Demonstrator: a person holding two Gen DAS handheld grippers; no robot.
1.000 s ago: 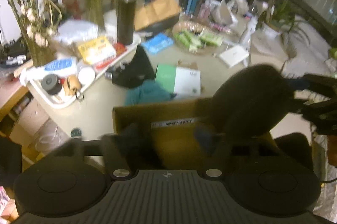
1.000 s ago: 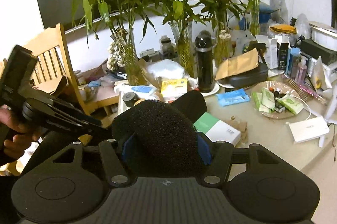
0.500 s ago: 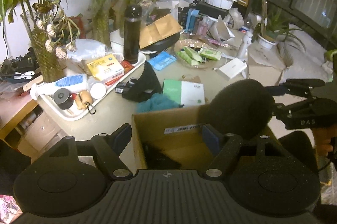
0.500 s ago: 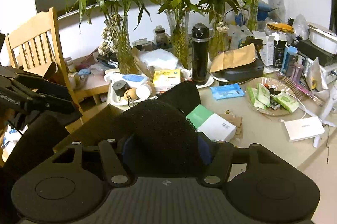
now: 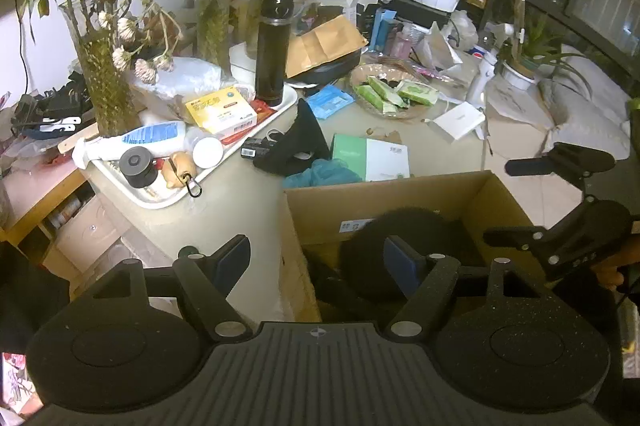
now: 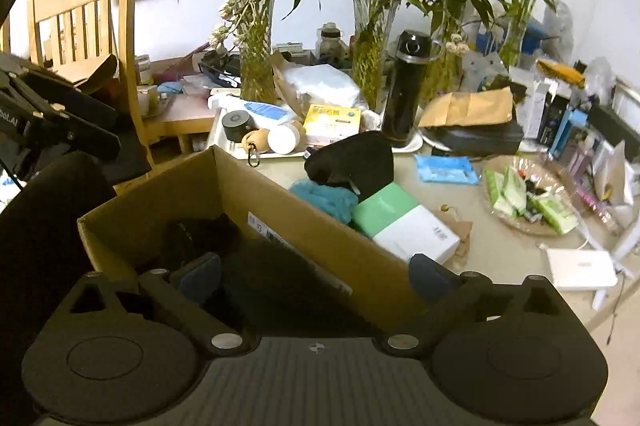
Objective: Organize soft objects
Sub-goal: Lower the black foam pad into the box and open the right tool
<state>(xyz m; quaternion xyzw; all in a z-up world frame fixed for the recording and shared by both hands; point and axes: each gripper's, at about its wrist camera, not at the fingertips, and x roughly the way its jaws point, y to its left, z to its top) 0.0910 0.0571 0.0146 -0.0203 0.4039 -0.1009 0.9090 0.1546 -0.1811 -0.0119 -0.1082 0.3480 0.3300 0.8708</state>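
Note:
An open cardboard box point(image 5: 404, 192) point(image 6: 280, 202) stands at the table's near edge. A black foam sponge point(image 5: 404, 234) lies inside it on other dark soft items point(image 6: 200, 230). My right gripper point(image 6: 316, 276) is open and empty above the box; its body shows at the right of the left wrist view point(image 5: 560, 238). My left gripper point(image 5: 316, 258) is open and empty over the box's left wall. A teal soft puff point(image 5: 324, 176) point(image 6: 324, 196) and a black soft pouch point(image 5: 296, 142) point(image 6: 352, 160) lie on the table behind the box.
A green-and-white box point(image 5: 372, 156) sits beside the puff. A white tray point(image 5: 160, 194) with bottles, a black flask point(image 5: 274, 50), glass vases with bamboo point(image 6: 252, 58), a dish of green packets point(image 5: 394, 94) and a wooden chair point(image 6: 80, 22) crowd the surroundings.
My right gripper opened and let the black sponge go; it now lies in the box. My left gripper opened earlier and has drawn back a little.

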